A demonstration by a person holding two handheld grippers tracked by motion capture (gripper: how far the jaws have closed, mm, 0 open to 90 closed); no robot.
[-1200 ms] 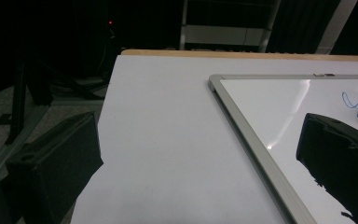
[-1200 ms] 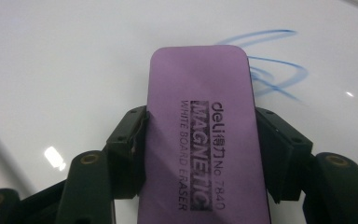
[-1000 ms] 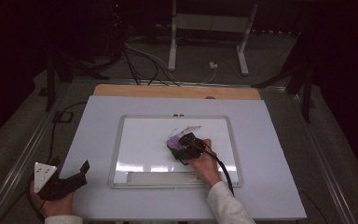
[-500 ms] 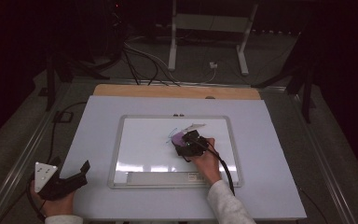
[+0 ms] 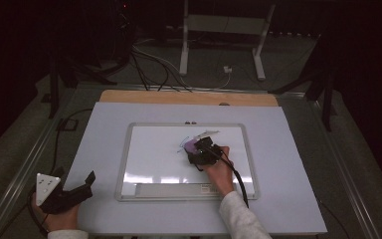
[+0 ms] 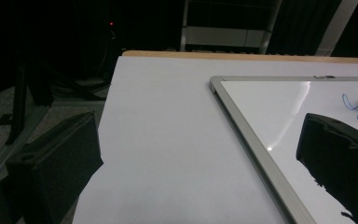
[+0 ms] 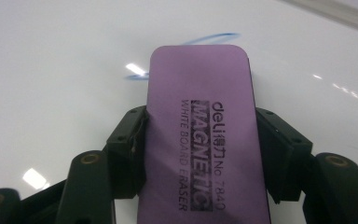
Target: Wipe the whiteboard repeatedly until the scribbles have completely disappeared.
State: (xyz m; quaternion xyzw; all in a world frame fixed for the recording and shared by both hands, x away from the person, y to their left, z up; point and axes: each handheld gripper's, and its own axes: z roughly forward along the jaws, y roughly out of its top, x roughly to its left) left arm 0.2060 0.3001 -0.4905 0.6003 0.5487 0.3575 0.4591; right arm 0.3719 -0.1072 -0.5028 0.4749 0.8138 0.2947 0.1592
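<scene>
The right gripper [image 5: 197,151] is sitting just right of the middle of the high view, over the whiteboard [image 5: 144,164]; its jaws are pinching the long sides of a purple eraser [image 7: 203,126], whose printed face is showing toward the camera in the right gripper view; the eraser [image 5: 191,147] is lying on the white panel in the upper middle of the board, right beside a thin blue pen line [image 5: 181,144]; the right hand [image 5: 219,172] is reaching up from the lower middle of the frame, the pale sleeve [image 5: 238,216] slanting up and to the left, the cable trailing back along the wrist. The left gripper [image 5: 84,183] is resting in the lower left corner of the high view, off the board, at the near edge of the pale surface [image 5: 288,164]; the left hand [image 5: 59,216] is gripping it from below, pointing it up and to the right; in the left gripper view its two black jaws are standing well apart with nothing between them, the board's metal frame [image 6: 242,126] crossing the right half of that picture.
</scene>
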